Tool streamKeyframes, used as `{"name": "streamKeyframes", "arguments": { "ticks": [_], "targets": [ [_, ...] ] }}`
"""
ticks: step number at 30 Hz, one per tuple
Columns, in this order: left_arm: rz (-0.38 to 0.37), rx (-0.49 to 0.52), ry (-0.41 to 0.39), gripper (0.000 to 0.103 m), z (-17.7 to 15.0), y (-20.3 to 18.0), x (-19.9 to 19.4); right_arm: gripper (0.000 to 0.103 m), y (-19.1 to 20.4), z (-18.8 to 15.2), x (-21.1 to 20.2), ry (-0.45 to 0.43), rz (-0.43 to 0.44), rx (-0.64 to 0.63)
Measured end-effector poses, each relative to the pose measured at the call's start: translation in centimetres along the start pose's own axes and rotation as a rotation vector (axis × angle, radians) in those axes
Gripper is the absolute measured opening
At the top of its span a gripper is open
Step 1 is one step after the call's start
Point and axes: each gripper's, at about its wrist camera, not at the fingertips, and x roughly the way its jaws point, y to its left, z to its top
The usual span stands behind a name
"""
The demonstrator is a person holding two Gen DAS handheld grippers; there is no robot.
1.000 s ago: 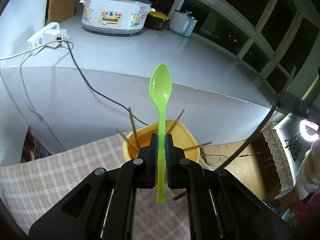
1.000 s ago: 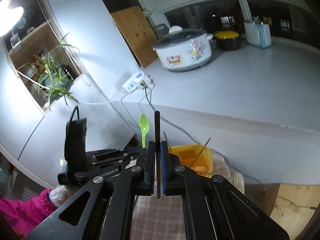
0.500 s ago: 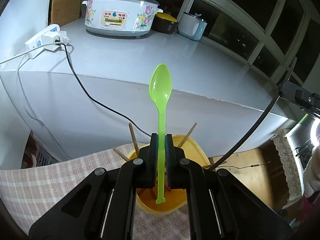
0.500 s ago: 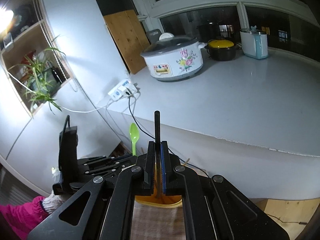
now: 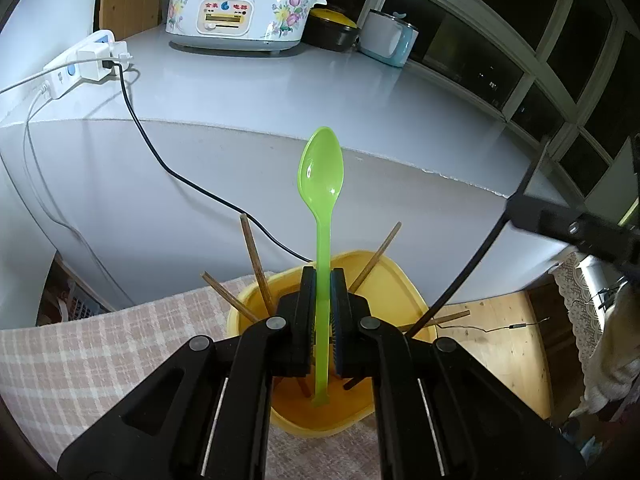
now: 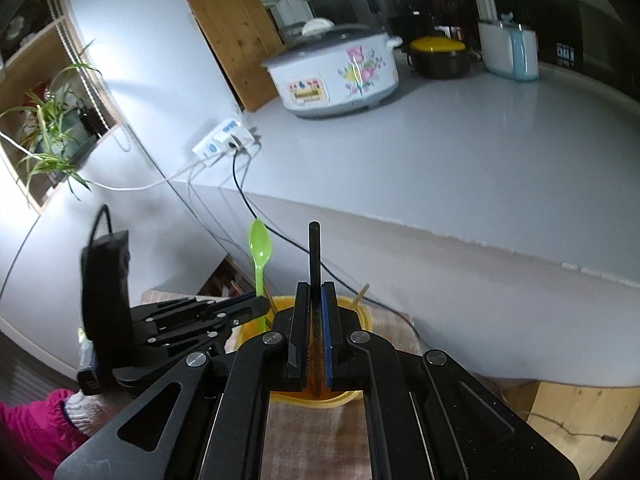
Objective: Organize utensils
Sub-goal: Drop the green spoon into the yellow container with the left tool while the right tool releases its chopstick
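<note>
Both grippers have sunk, spoon point(image 5: 321, 184) tip entering the yellow cup point(image 5: 396, 280).

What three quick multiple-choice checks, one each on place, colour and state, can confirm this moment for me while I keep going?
1. Where is the lower tip of the bright green plastic spoon?
A. On the grey counter
B. Inside the yellow plastic holder cup
C. On the checked cloth

2. What colour is the thin straight stick in the right gripper?
A. Black
B. Green
C. White

3. How do the jaws of the left gripper stand?
A. Wide open and empty
B. Shut on a wooden chopstick
C. Shut on the spoon handle

Key: 1 B, the handle end shows against the cup's yellow interior; 2 A, the stick rising from the pads is dark black; 3 C, both pads press the green handle with the bowl upward.
</note>
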Motion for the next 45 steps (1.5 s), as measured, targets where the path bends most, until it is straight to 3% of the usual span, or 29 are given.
{"name": "streamKeyframes", "arguments": {
  "ticks": [27,29,34,45],
  "targets": [
    [-0.054,-0.001,0.037,0.005,-2.6,0.6,-2.7,0.004,-1.7,-3.4,4.8,0.159,-0.055,0.053],
    [-0.053,-0.004,0.039,0.005,-2.8,0.8,-3.1,0.007,-1.6,-3.5,4.8,0.162,-0.064,0.058],
    [-0.049,-0.001,0.034,0.005,-3.1,1.6,-4.3,0.030,-1.3,-3.2,4.4,0.143,-0.083,0.072],
    [-0.023,-0.013,0.023,0.005,-3.5,5.2,-7.4,0.033,-0.3,-3.7,2.2,0.096,-0.104,0.120]
  ]
}}
